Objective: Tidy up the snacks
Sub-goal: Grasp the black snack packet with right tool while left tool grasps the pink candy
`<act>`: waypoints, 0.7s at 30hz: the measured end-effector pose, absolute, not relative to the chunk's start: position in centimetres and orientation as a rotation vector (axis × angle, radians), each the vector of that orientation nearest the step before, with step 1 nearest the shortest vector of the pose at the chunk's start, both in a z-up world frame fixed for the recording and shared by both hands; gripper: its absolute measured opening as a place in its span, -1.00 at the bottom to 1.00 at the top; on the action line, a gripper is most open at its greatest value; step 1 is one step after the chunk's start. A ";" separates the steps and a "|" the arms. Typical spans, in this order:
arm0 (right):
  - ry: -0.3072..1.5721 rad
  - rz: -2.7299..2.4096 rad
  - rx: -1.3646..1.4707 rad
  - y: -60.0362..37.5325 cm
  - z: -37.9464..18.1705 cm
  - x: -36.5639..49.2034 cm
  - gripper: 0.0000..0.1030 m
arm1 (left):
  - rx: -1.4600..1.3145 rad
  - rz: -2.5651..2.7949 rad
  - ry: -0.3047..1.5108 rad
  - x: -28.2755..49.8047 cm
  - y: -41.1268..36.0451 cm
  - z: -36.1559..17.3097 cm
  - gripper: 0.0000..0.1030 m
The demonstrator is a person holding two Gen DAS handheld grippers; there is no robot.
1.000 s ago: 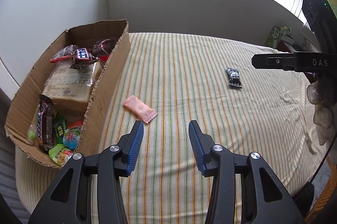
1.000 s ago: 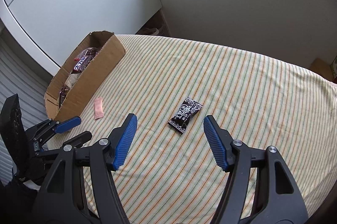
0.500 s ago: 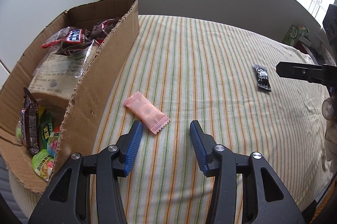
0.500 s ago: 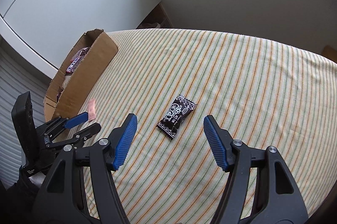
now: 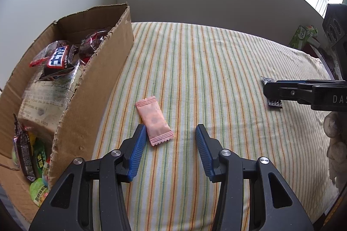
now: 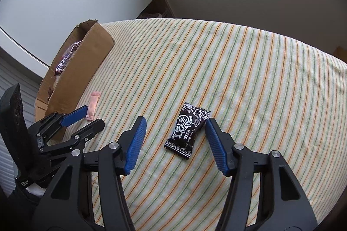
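Most snacks already sit in the cardboard box [image 5: 93, 87] at the left edge of the striped tablecloth [image 5: 216, 70]; two candies remain out. The left gripper [image 5: 168, 144] is spread around the near end of the pink candy [image 5: 154, 120] lying just beside the box. The right gripper [image 6: 175, 135], jaws closing, straddles the black plum candy [image 6: 187, 128] mid-cloth without pinching it yet.

I count 2 grippers of mine: my left gripper [image 5: 169, 133] and my right gripper [image 6: 175, 123], each with 2 blue pads; 1 cardboard box [image 5: 95, 87] sits on 1 striped cloth [image 5: 206, 70]; 2 sweets lie loose on that cloth: 1 pink packet [image 5: 154, 122] and 1 black packet [image 6: 187, 127]; inside the box I can pick out at least 5 wrapped snacks, though the pile hides the true number; 1 green carton [image 5: 302, 36] stands beyond the cloth.
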State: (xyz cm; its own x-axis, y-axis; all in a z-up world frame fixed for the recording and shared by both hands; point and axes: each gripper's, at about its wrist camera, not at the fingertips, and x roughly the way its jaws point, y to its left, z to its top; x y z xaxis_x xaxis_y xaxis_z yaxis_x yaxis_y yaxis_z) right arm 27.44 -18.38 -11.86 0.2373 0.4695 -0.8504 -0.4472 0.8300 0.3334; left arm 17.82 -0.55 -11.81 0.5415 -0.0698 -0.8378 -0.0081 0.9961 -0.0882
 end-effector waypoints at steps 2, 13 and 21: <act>1.167 0.622 -0.007 -17.7 -11.9 27.5 0.17 | -0.089 -0.036 0.996 18.0 -0.6 -12.0 -0.12; 1.104 0.533 -0.271 -15.4 -12.0 26.2 -0.45 | -0.017 -0.038 0.977 19.6 -2.5 -12.0 -0.62; 1.117 0.533 -0.257 -16.9 -11.5 25.1 -0.45 | -0.015 -0.071 0.980 19.6 -4.2 -12.0 -0.63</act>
